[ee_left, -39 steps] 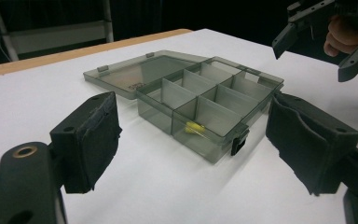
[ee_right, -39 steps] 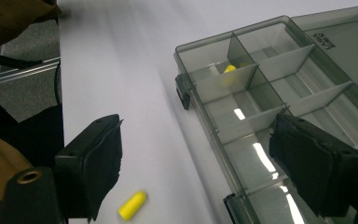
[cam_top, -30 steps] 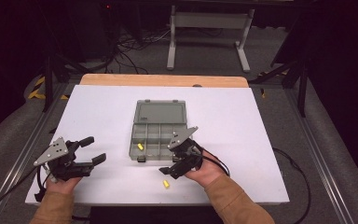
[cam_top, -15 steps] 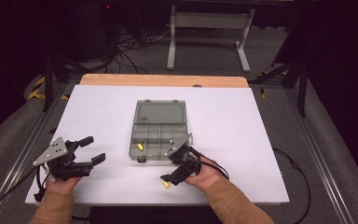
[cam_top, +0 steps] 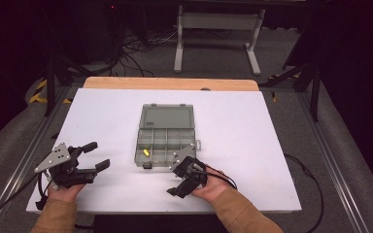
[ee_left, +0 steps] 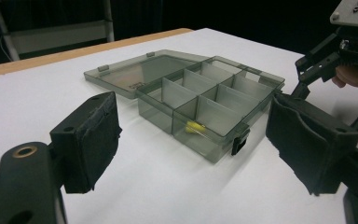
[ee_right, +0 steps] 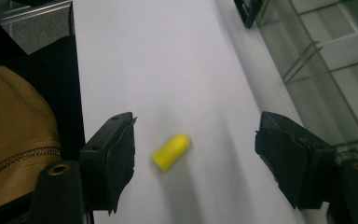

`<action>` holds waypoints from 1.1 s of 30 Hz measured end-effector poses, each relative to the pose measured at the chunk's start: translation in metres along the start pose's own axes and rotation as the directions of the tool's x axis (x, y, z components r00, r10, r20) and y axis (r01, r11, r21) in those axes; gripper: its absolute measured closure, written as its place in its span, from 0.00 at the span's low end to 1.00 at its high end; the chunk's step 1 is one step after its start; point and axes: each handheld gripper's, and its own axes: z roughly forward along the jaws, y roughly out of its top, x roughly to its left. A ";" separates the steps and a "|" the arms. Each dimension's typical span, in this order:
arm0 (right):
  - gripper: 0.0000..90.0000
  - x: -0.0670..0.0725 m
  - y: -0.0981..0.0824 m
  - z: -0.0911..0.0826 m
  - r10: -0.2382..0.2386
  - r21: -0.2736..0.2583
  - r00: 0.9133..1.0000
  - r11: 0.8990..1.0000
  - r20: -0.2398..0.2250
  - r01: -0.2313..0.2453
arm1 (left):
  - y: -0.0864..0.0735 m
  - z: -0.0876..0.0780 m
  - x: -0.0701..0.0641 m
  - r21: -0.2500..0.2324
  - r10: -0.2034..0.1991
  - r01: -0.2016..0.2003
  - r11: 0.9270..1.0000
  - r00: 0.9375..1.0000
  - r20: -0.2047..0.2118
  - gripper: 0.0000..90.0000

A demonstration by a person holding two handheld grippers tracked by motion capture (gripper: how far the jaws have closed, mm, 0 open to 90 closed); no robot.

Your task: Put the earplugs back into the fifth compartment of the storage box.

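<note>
A grey clear compartment box [cam_top: 167, 141] lies open in the middle of the white table, its lid folded back. One small yellow plug [cam_top: 145, 152] sits in a front compartment, also seen as the plug in the box [ee_left: 195, 127]. A second yellow plug [ee_right: 170, 151] lies loose on the table between the jaws of my right gripper [ee_right: 196, 154]. Those jaws have just been closing, and their pads stand clear of the plug on both sides. In the high view the right gripper [cam_top: 177, 189] tilts down near the front edge. My left gripper [cam_top: 97, 155] hovers open and empty at the front left.
The white table top [cam_top: 272, 145] has free room to the right and left of the box. The table's front edge and a tan sleeve [ee_right: 14, 116] lie close behind the right gripper. Cables and a metal stand [cam_top: 218, 29] are on the floor beyond the table.
My right gripper has moved down and toward the front edge, over the loose yellow plug, which it now covers in the high view. The left gripper has stayed put.
</note>
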 end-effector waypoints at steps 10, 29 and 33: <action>0.35 0.004 -0.002 0.005 -0.015 0.018 1.000 1.000 -0.015 0.015 | 0.000 0.000 0.000 -0.002 0.000 0.000 1.000 1.000 -0.001 0.20; 0.72 0.008 -0.005 0.012 0.009 0.056 0.998 0.998 -0.057 -0.006 | 0.000 -0.001 0.000 -0.001 -0.002 0.002 1.000 1.000 -0.006 0.20; 0.78 0.008 -0.005 0.013 0.002 0.057 0.998 0.998 -0.056 0.001 | 0.000 -0.001 0.000 -0.001 -0.002 0.002 1.000 1.000 -0.007 0.20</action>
